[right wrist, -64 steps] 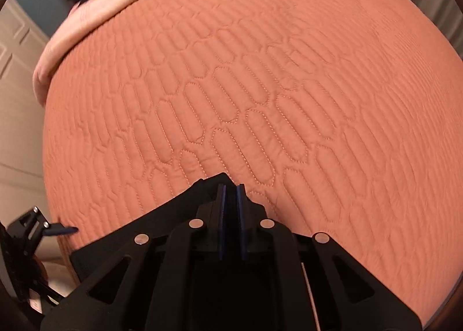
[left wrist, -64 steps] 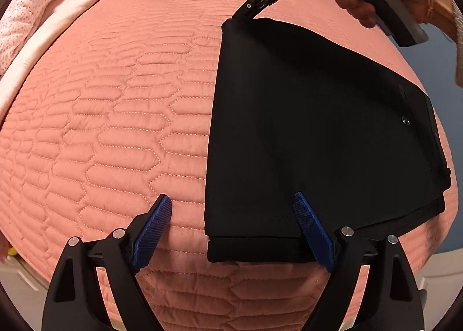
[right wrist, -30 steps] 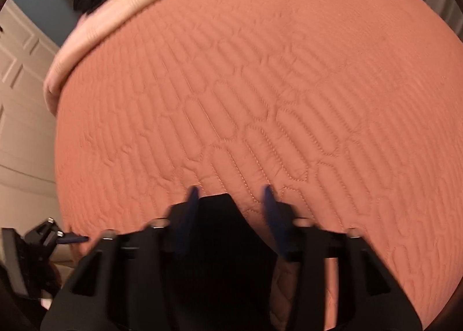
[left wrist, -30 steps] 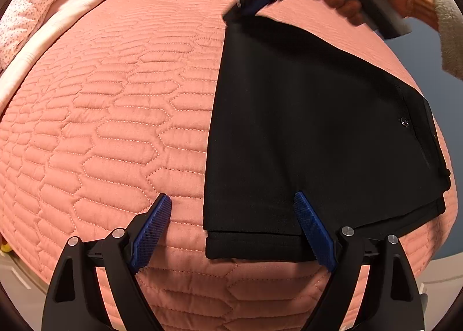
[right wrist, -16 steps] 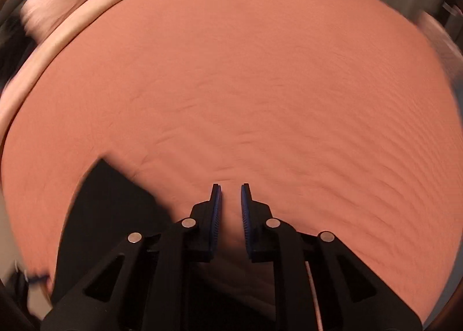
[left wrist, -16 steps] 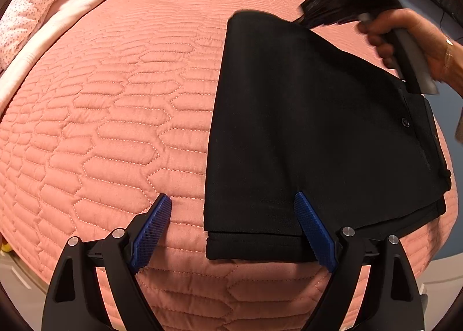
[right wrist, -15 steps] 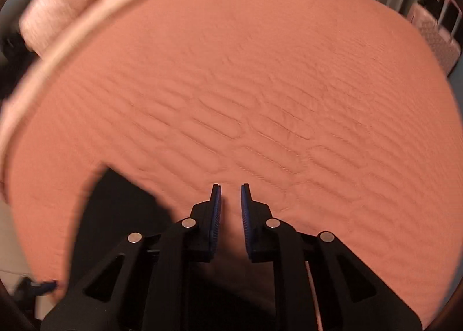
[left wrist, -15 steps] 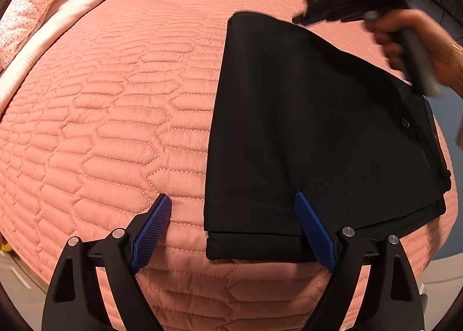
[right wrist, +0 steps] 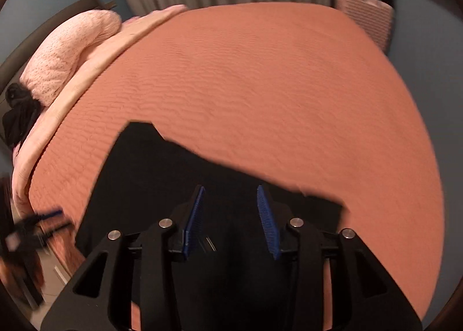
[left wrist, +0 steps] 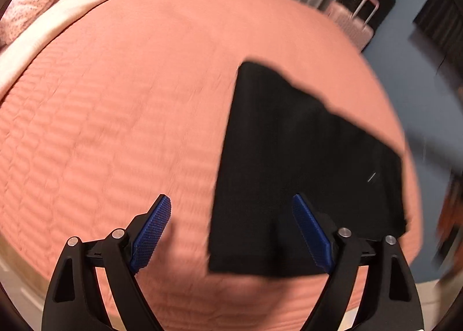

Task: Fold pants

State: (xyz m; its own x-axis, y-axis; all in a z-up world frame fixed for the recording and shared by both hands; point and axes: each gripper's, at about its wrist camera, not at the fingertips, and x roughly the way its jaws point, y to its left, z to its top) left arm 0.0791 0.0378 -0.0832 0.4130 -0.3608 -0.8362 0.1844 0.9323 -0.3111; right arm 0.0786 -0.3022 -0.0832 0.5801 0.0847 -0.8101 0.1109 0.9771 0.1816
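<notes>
The black pants [left wrist: 303,163] lie folded flat on the salmon quilted bedspread [left wrist: 130,99], near the bed's front right edge. My left gripper [left wrist: 231,209] is open and empty, above the pants' near left edge, touching nothing. In the right wrist view the pants [right wrist: 162,180] lie below my right gripper [right wrist: 231,200], which is open and empty above them. The left gripper shows blurred at the far left of the right wrist view [right wrist: 37,223].
A pink speckled pillow [right wrist: 69,50] and a pale pink blanket edge [left wrist: 58,12] lie at the head of the bed. A pink suitcase [right wrist: 367,12] stands past the far corner by grey curtains. Dark clothes [right wrist: 17,116] lie beside the bed.
My right gripper let go of the pants' far corner, pulled back and opened wider. Both grippers have lifted away from the bed; the pants stay flat.
</notes>
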